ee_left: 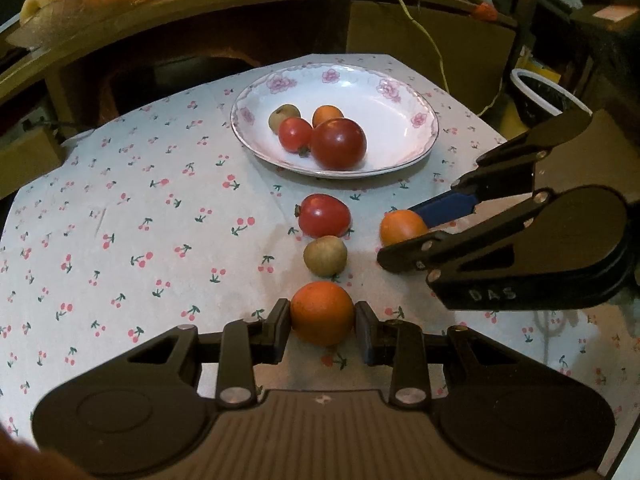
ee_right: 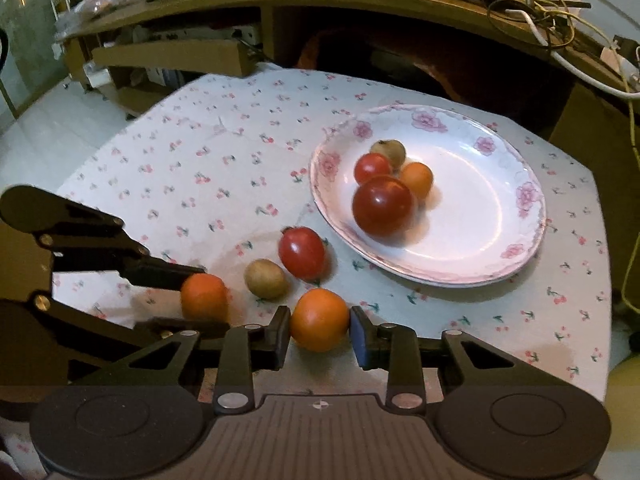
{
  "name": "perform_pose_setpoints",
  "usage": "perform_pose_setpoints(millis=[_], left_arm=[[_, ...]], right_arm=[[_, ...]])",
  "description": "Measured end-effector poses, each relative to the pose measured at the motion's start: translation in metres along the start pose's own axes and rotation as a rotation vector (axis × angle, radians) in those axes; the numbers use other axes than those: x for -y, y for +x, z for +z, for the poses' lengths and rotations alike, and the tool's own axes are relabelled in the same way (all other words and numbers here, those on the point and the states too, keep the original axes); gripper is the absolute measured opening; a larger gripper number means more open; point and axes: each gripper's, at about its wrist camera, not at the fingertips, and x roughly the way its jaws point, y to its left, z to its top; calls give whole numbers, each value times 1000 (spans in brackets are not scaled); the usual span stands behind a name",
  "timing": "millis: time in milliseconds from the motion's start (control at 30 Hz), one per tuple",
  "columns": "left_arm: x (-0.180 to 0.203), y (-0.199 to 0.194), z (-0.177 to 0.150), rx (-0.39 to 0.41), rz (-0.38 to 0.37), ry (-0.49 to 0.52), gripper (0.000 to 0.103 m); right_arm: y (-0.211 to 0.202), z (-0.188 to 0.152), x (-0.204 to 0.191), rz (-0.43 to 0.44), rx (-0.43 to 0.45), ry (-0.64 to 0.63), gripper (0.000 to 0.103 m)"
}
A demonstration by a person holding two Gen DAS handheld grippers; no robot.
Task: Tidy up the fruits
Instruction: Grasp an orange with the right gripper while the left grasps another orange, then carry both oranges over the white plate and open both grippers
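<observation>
Gripping is the step judged to be in hand, on both sides at once. The left claw [ee_left: 322, 326] is set around an orange fruit [ee_left: 322, 312], which lies on the bench between the two fingers; the left pad appears to touch it, while contact on the right side cannot be confirmed, so the hold is judged closing rather than firm. The right claw [ee_right: 319, 330] is set likewise around a second orange fruit [ee_right: 319, 319], with both pads at or just beside its skin. Both fruits rest on the cloth [ee_left: 120, 216]; neither is seen to be lifted.

For the next move, each claw must be closed until the fruit is pinched across its widest part, then raised clear of the neighbouring fruit and carried to the plate [ee_left: 416, 100]. Care is called for: the fruits are round and are likely to roll if pressed off centre.

Count on the bench, outside the plate:
- orange fruits: two, one in each claw
- red fruit [ee_left: 324, 216]: one
- brown fruit [ee_left: 325, 256]: one, just beside the red one

Count in the plate:
- red fruits: two, one large [ee_left: 338, 143], one small [ee_left: 295, 134]
- orange fruit [ee_left: 327, 114]: one
- brown fruit [ee_left: 283, 115]: one
</observation>
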Motion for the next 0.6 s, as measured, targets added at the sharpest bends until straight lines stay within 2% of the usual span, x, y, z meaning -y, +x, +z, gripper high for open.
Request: perform_pose_setpoints(millis=[600], left_arm=[[1, 5, 1, -18, 14, 18, 39]], right_arm=[[2, -3, 7, 10, -12, 39, 34]])
